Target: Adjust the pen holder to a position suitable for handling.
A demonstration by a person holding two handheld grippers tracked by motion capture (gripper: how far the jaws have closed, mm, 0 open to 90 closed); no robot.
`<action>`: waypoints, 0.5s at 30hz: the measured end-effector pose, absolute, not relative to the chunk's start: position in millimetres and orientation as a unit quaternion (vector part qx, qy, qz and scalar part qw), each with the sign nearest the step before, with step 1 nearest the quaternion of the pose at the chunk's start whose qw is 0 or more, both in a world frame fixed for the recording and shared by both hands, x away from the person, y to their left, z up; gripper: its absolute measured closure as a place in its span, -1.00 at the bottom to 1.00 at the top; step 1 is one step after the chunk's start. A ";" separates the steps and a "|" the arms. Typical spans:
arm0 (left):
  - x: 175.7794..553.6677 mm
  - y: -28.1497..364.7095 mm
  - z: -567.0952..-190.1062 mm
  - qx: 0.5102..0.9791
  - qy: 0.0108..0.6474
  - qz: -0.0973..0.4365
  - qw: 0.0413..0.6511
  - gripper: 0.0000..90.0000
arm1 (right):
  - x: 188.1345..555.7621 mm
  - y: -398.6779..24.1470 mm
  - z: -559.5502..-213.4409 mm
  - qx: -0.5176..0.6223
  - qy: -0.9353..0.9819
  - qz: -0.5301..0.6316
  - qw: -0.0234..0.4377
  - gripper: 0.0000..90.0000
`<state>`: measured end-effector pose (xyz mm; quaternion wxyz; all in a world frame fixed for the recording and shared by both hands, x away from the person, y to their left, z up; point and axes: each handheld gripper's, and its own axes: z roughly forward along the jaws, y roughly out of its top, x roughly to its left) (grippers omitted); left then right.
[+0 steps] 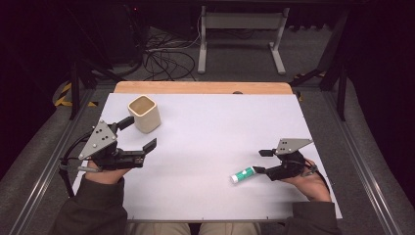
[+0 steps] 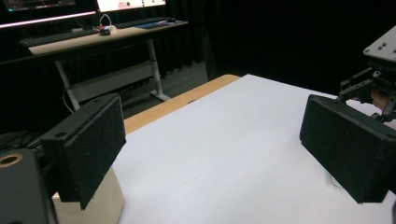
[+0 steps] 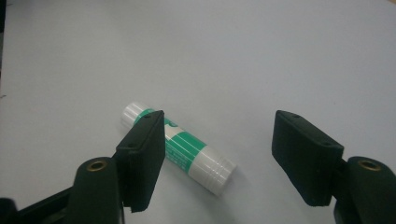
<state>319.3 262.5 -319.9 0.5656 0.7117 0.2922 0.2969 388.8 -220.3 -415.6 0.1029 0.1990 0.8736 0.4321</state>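
Right gripper (image 1: 262, 161) over glue stick (image 1: 242, 175), jaws spread, stick lying flat (green label) between them, not pinched. Left gripper (image 1: 139, 132) spread wide beside beige cup (image 1: 145, 113).

One glue stick (image 1: 243, 174), one beige cup (image 1: 145, 113), two grippers: left (image 1: 139, 137), right (image 1: 260, 161).

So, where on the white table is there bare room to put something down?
The wide middle of the white table, between the beige square cup and the green-and-white glue stick, is free; so is the far right corner. It is crowded around each claw.
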 end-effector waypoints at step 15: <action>318.7 262.7 -319.3 0.713 0.289 0.297 0.566 -0.83 | 393.6 -214.9 -436.0 0.184 0.892 0.403 0.090 -0.15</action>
